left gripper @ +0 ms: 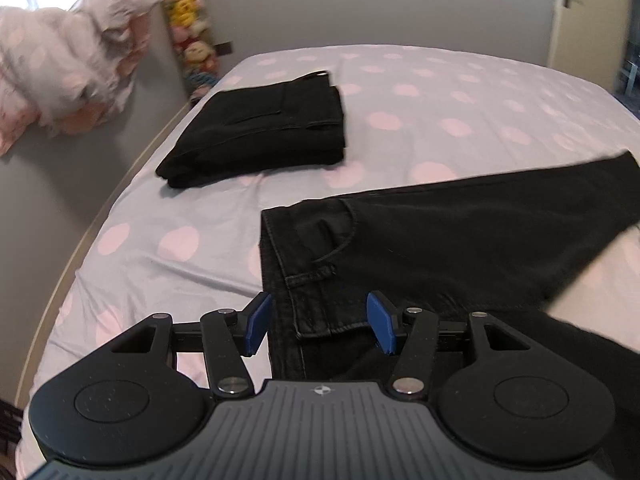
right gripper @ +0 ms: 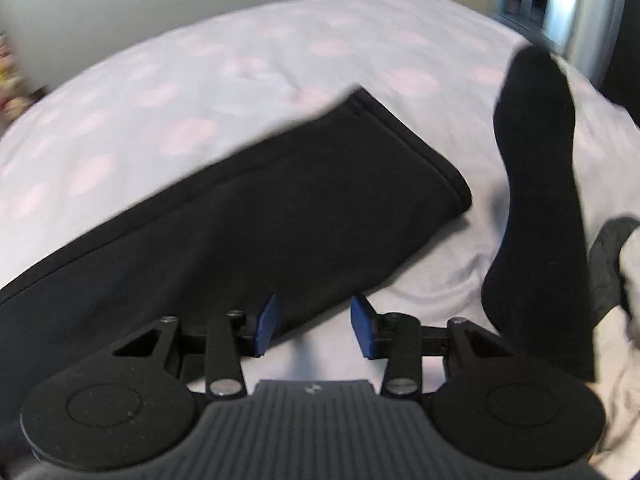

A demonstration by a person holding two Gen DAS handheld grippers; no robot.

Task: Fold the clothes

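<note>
Black jeans lie spread on the bed, waistband near me and legs running off to the right. My left gripper stands open over the waistband corner, its blue pads on either side of the belt-loop area without pinching it. In the right wrist view the jeans' leg ends in a hem at the middle. My right gripper is open just above the lower edge of that leg, with nothing held. A second pair of black trousers lies folded farther back on the bed.
The bed sheet is pale lilac with pink spots. A person's leg in a black sock rests on the bed at the right. A ruffled pillow sits at the far left, stuffed toys behind it, a door at the back right.
</note>
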